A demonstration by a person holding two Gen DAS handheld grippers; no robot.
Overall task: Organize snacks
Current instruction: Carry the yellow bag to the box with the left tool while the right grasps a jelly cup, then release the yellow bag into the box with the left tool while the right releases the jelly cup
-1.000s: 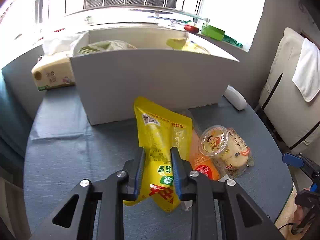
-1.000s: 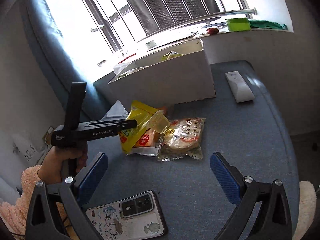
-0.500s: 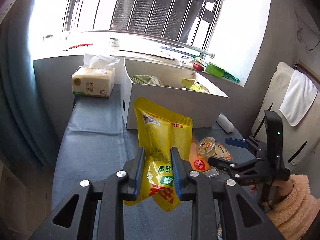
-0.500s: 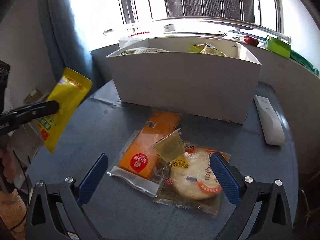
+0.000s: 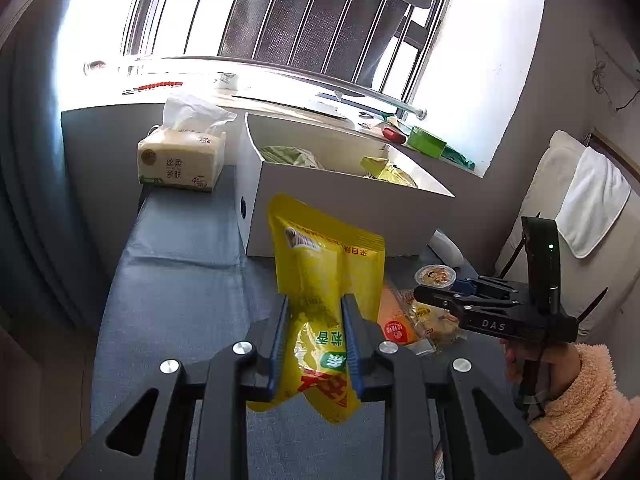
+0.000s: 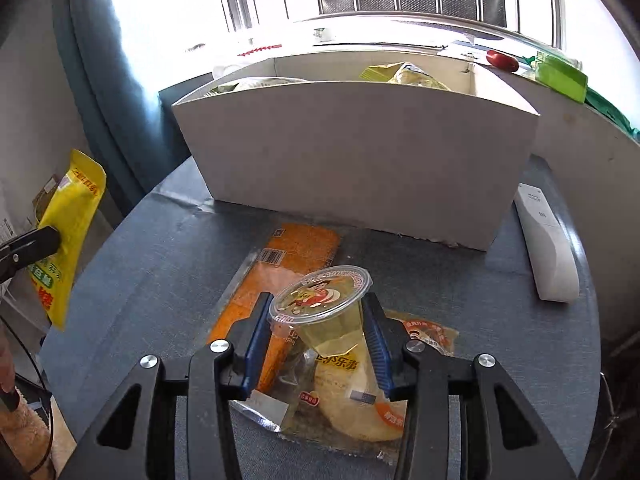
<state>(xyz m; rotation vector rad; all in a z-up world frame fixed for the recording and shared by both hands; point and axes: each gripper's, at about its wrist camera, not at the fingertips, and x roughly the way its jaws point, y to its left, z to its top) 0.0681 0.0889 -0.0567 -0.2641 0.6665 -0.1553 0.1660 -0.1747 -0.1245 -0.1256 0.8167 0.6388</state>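
A: What is seen nearest in the left wrist view?

B: A glossy yellow pouch (image 5: 320,300) is pinched between the blue pads of the left gripper (image 5: 316,344), jaws narrowed onto its crinkled middle. It is held upright, above the blue-grey cloth of the table (image 5: 180,288). The pink fleece sleeve (image 5: 576,400) behind the right gripper (image 5: 424,294) is shown only here.

A: And in the right wrist view?

B: The right gripper (image 6: 318,340) is closed on a clear jelly cup (image 6: 324,308) with a printed foil lid; its tapered body is held between the pads. Beneath it a round bun in clear wrap (image 6: 360,404) and a flat orange packet (image 6: 288,276) are overlapped on the cloth. The pouch (image 6: 68,232) is seen at the far left, beyond the table's edge.

A: Farther back?

B: A white cardboard box (image 6: 352,152), open-topped, is set across the table, with green and yellow packets (image 6: 400,72) inside. A white remote (image 6: 544,252) is laid just right of it, near the rim. A tissue pack (image 5: 180,160), only clear in the left view, is stood left of the box, with bare cloth left in front.
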